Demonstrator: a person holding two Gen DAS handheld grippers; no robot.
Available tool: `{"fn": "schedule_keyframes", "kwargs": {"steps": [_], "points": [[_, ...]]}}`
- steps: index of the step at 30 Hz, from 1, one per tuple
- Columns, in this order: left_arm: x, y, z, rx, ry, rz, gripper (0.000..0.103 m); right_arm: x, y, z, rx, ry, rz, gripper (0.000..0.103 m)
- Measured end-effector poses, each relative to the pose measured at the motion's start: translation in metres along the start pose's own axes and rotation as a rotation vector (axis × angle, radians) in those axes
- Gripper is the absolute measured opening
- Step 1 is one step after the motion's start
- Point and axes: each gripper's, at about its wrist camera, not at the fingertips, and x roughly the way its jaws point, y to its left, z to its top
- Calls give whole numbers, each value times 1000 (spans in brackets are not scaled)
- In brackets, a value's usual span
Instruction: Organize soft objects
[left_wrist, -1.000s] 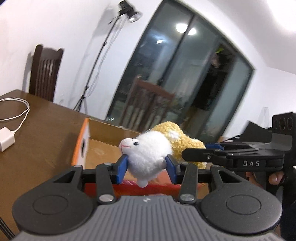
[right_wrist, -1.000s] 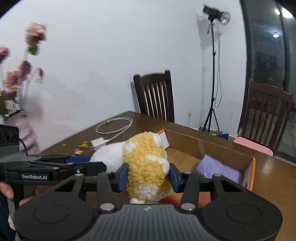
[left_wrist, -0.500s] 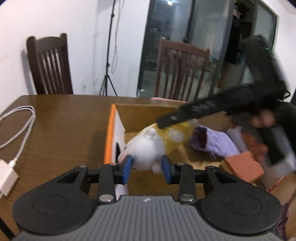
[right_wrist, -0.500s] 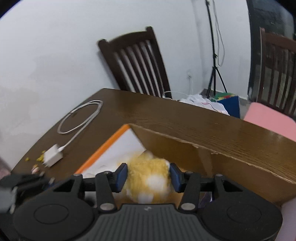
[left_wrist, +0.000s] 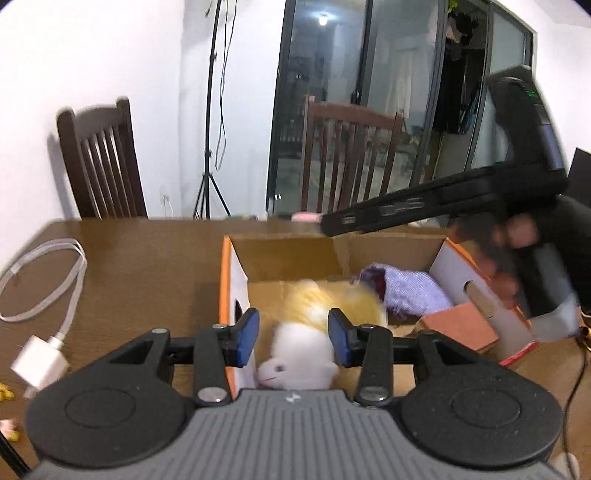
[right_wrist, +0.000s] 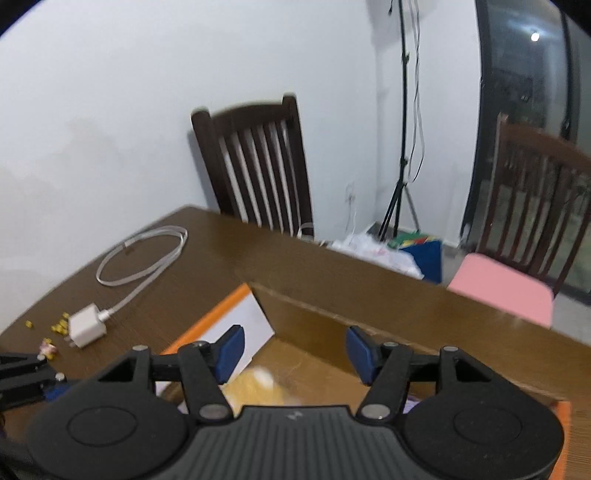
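Box (left_wrist: 236, 280): it sits on the table (left_wrist: 147, 258) straight ahead of you, open at the top.
Plush toy (left_wrist: 306, 354): it lies in the box by your near wall, between your left gripper (left_wrist: 293, 341)'s opening jaws and below them.
Cloth (left_wrist: 413, 291): in the box, behind and right of the toy.
Charger and cable (left_wrist: 40, 362): on the table, left of the box.
Chairs (left_wrist: 99, 162): behind the table's far edge.

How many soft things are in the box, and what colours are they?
White and yellow plush toy: 1
Purple cloth: 1
Reddish-brown sponge block: 1
Total: 3 in the cardboard box
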Motion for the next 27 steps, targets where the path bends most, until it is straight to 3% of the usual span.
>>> {"fn": "schedule_keyframes", "kwargs": {"steps": [6,10,14,16,18,27], "points": [[-72,-12,7,23,-82,15,50,-109,7,-5,-29,-70,-69,68],[-118,-23,-2,38,-137,0,64,-187,15,-33,-50,-132,-108,76],[-158,-35,-24,18,-191,-6,74,-253,29,-79,-79,-200,-159,78],[-176,-41,-42,-5,-217,-14,84,-281,37,-106,-63,-238,-170,84],[-194,-48,-60,-23,-245,-9,85,-302,47,-135,-45,-270,-172,85],[-254,-82,-158,-11,-298,-1,97,-350,104,-264,-10,-329,-151,88]]}}
